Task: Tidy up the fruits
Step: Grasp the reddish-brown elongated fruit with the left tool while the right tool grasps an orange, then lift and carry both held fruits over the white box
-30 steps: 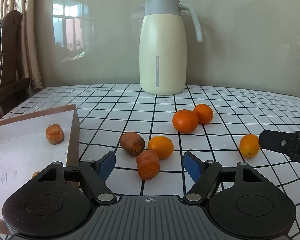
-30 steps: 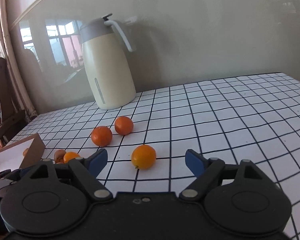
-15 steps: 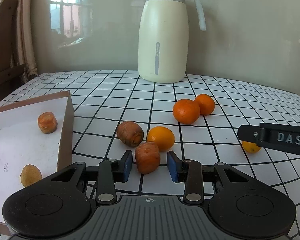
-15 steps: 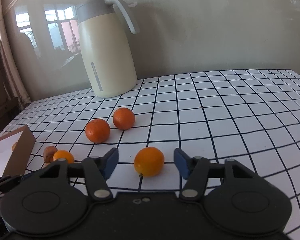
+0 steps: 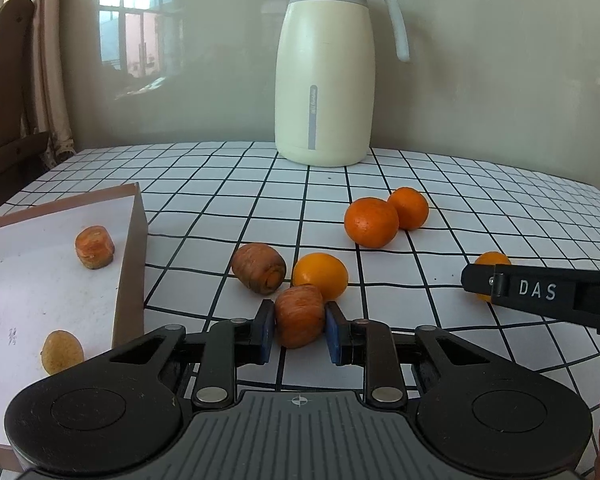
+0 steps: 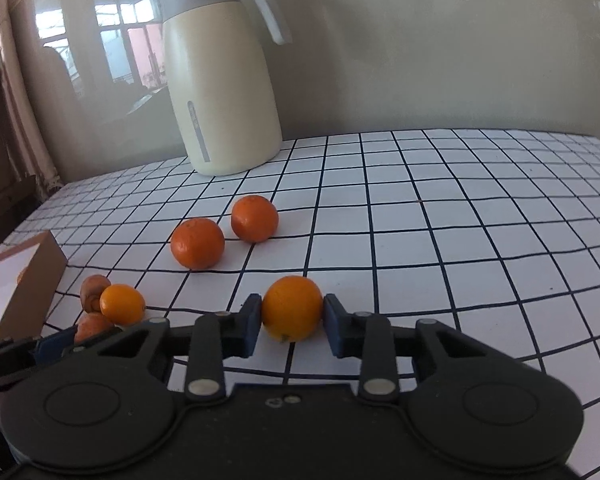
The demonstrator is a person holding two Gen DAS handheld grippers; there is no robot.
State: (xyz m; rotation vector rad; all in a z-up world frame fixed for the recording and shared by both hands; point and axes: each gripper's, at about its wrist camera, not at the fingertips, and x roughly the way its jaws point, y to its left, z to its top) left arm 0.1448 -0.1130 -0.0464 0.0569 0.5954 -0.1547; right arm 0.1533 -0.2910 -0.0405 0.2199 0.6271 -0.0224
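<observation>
1. Left wrist view: the left gripper (image 5: 300, 326) has just been closing, and its blue pads now press both sides of the carrot chunk (image 5: 299, 315) at lower centre. The chunk's long axis runs roughly up the frame, away from the camera, so the grip is across its width. It rests on the checked tablecloth (image 5: 480, 208), touching the yellow-orange fruit (image 5: 320, 275) just behind it, with a second carrot chunk (image 5: 259, 267) to the upper left. The cardboard box (image 5: 134, 240) lies at the left of the frame, already holding a carrot piece (image 5: 95, 247) and a small potato (image 5: 62, 352); I judge the lift goes that way
2. Right wrist view: the right gripper (image 6: 290, 322) has just been closing too, and its pads meet the orange (image 6: 292, 307) at lower centre. Two tangerines (image 6: 197, 243) sit up and left, near the cream jug (image 6: 224, 92) by the wall; the box corner is at far left
</observation>
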